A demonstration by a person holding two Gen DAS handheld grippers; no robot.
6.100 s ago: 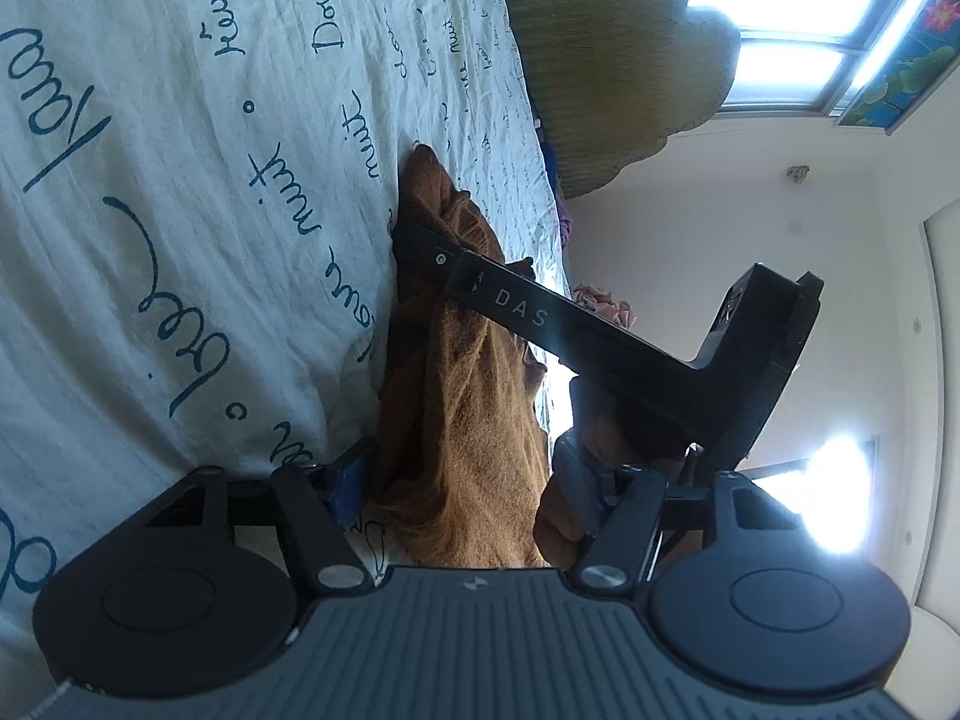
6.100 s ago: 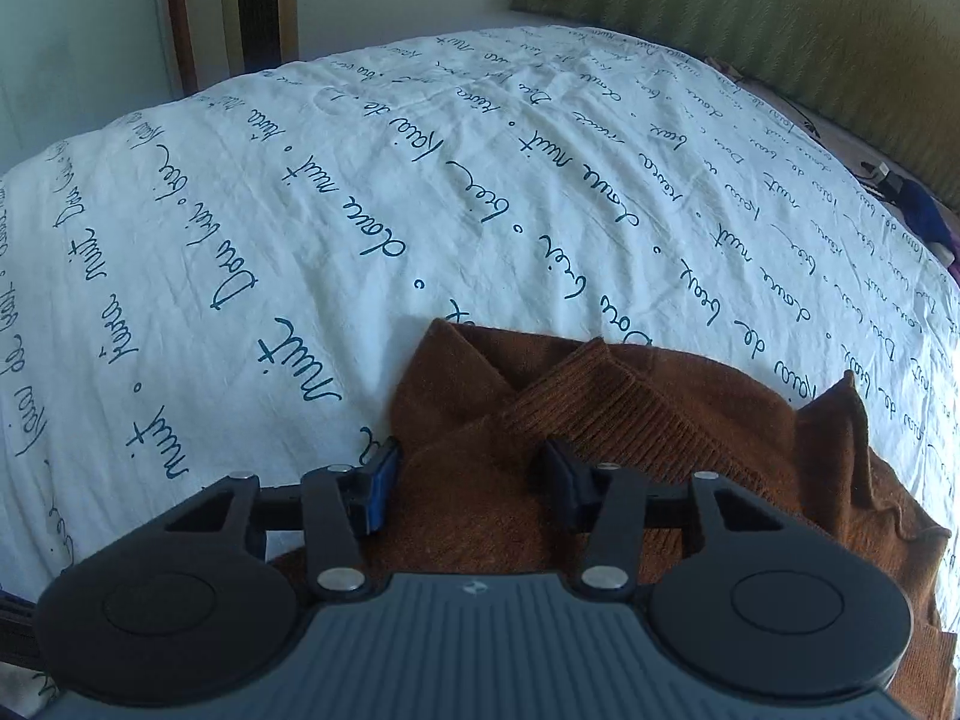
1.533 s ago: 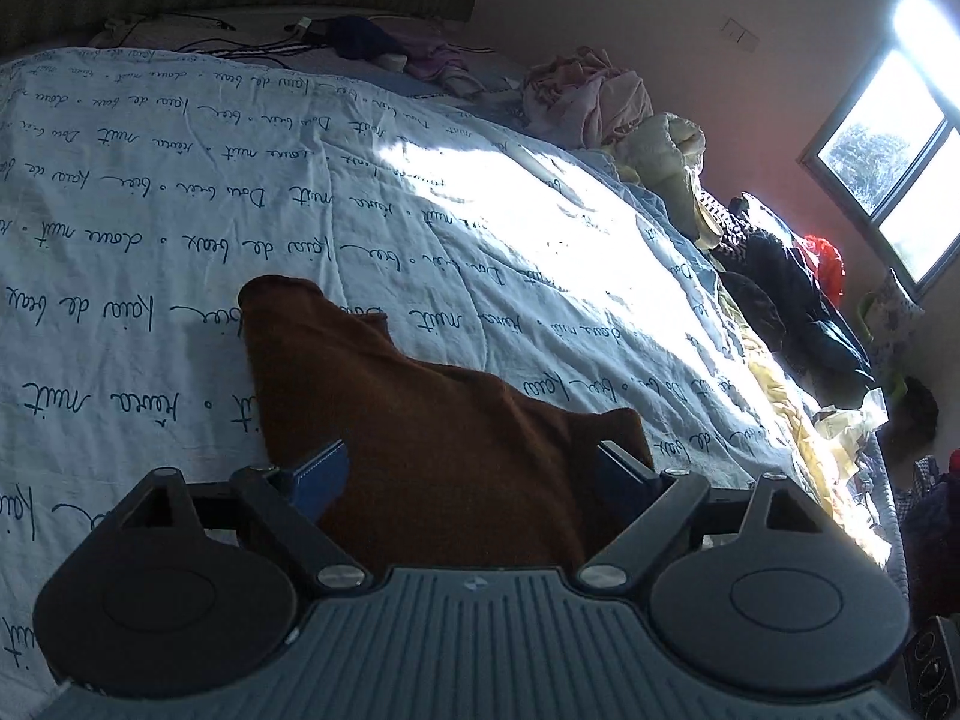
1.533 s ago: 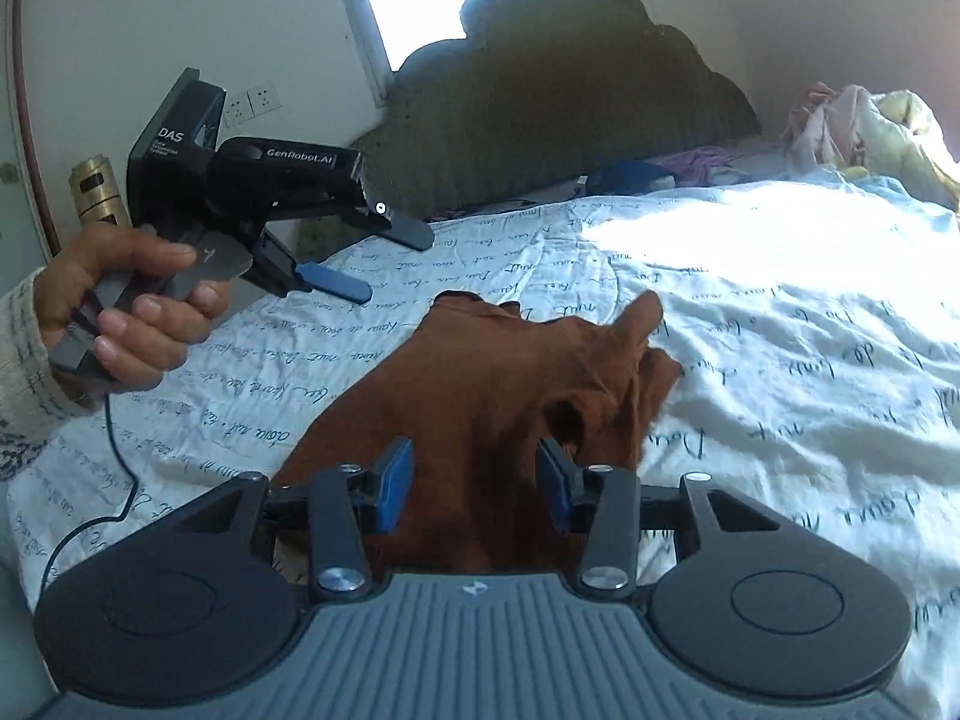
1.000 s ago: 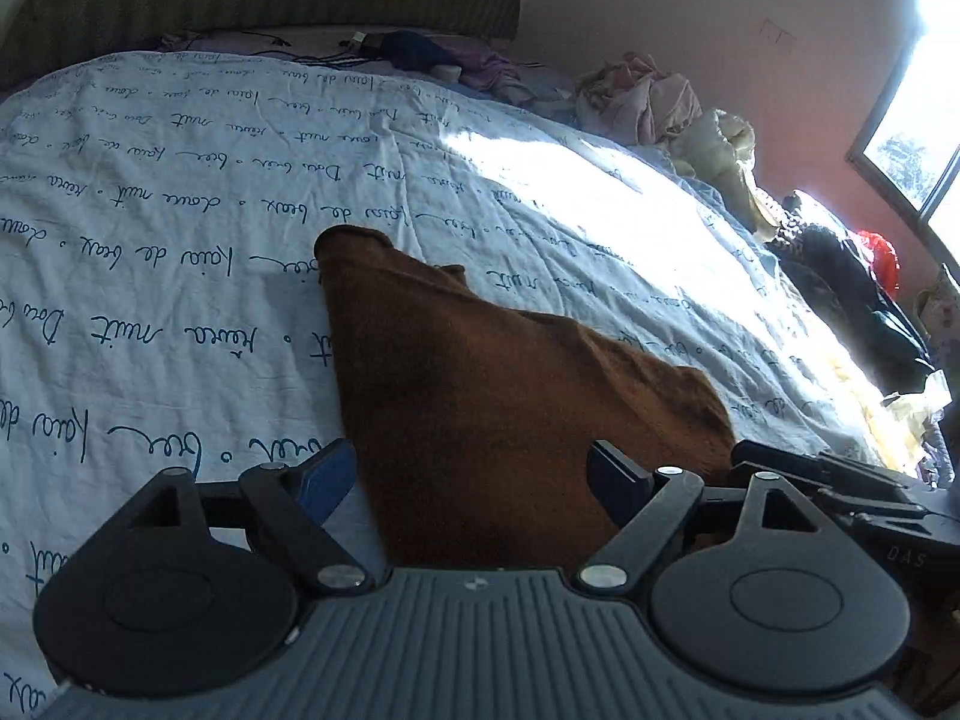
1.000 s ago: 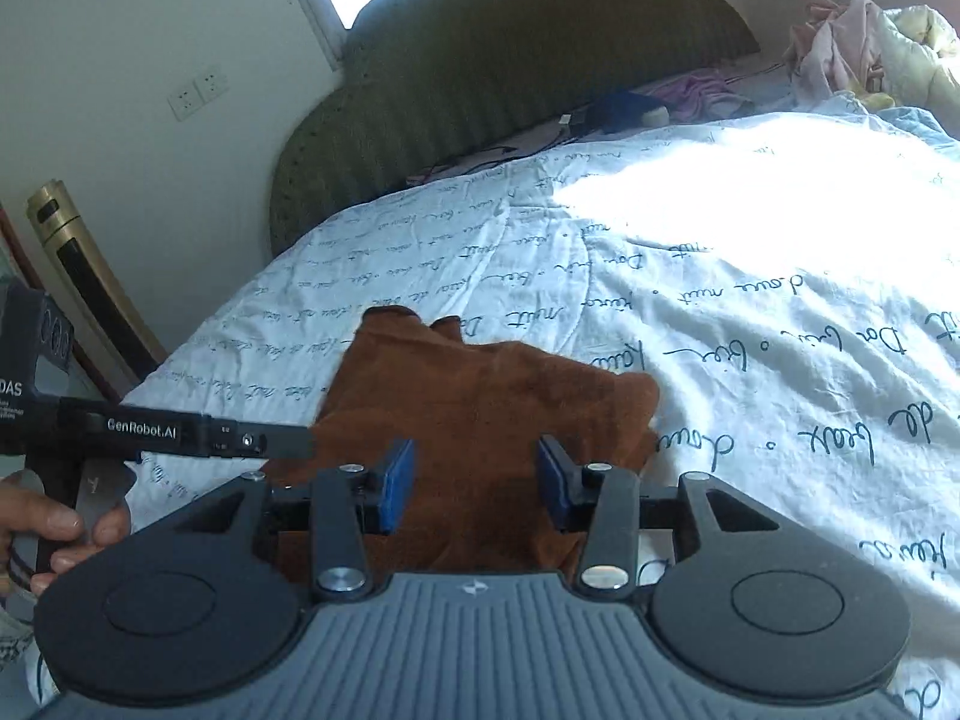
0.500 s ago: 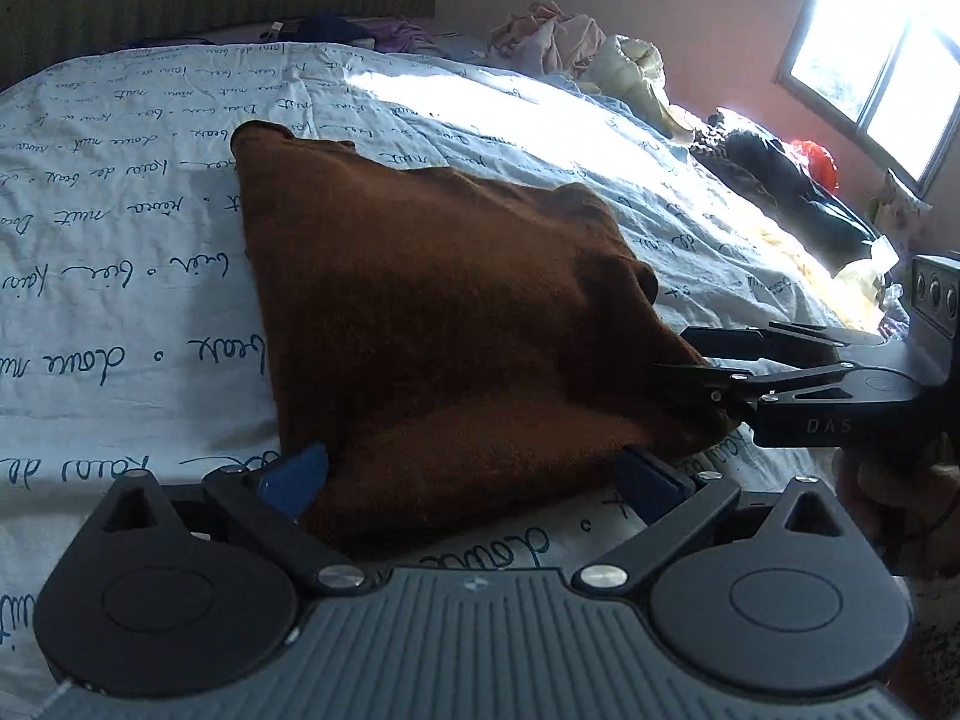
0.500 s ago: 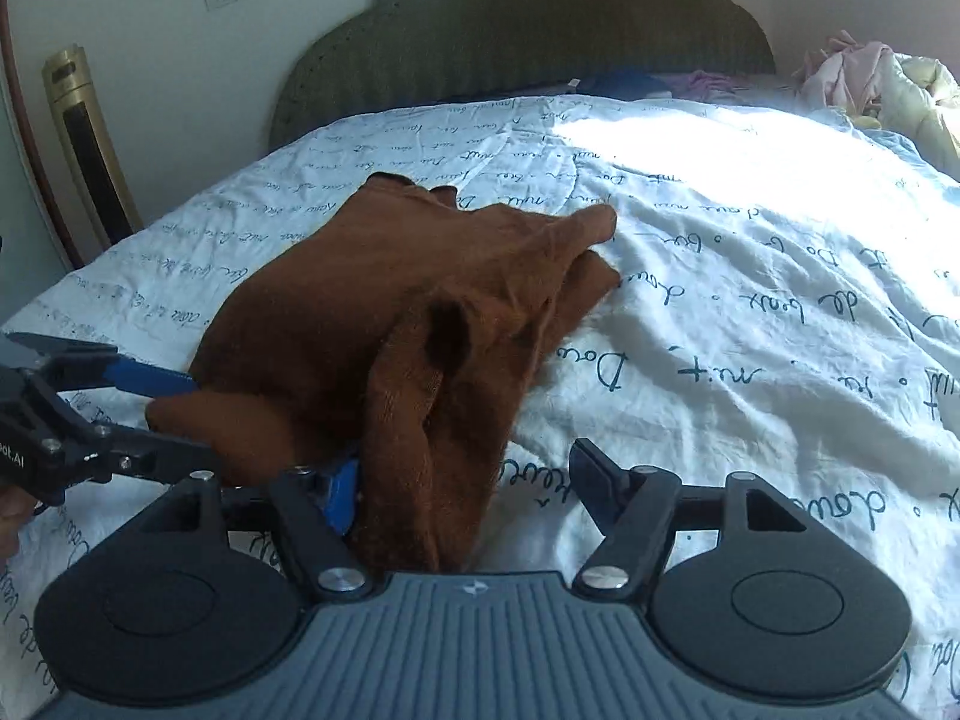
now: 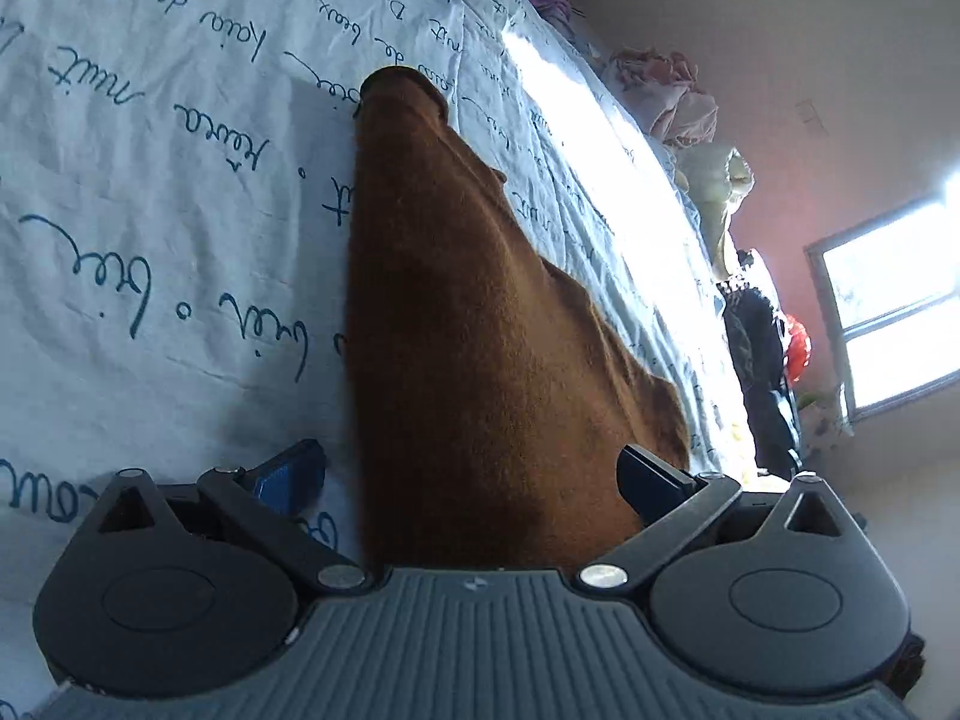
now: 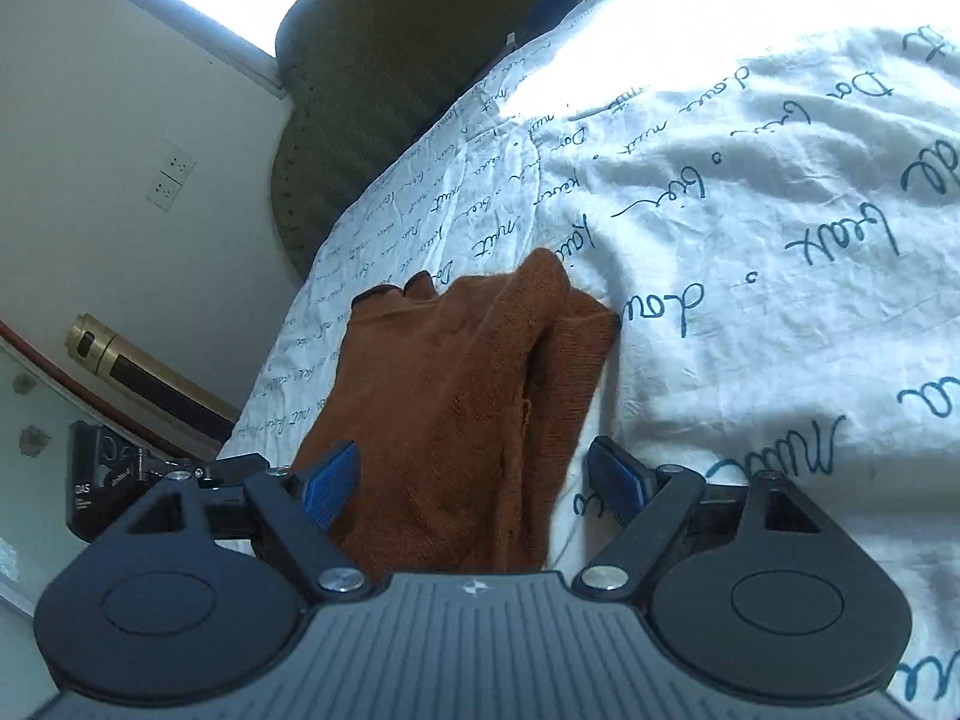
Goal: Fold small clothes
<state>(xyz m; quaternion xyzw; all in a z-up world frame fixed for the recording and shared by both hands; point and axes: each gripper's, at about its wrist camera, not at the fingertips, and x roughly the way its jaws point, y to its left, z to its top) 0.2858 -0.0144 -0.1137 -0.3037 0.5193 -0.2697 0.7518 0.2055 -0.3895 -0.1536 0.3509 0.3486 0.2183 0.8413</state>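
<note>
The brown garment lies folded on the white bedsheet with blue script, a narrow tip pointing toward 12 o'clock in the left wrist view. The left gripper hangs over its near end, jaws spread wide; the cloth runs between the pads without being pinched. In the right wrist view the garment stretches from 6 toward 12 o'clock, a fold ridge at its right side. The right gripper straddles its near end, jaws opening, pads clear of the cloth. A clothes pile sits at 1 o'clock.
</note>
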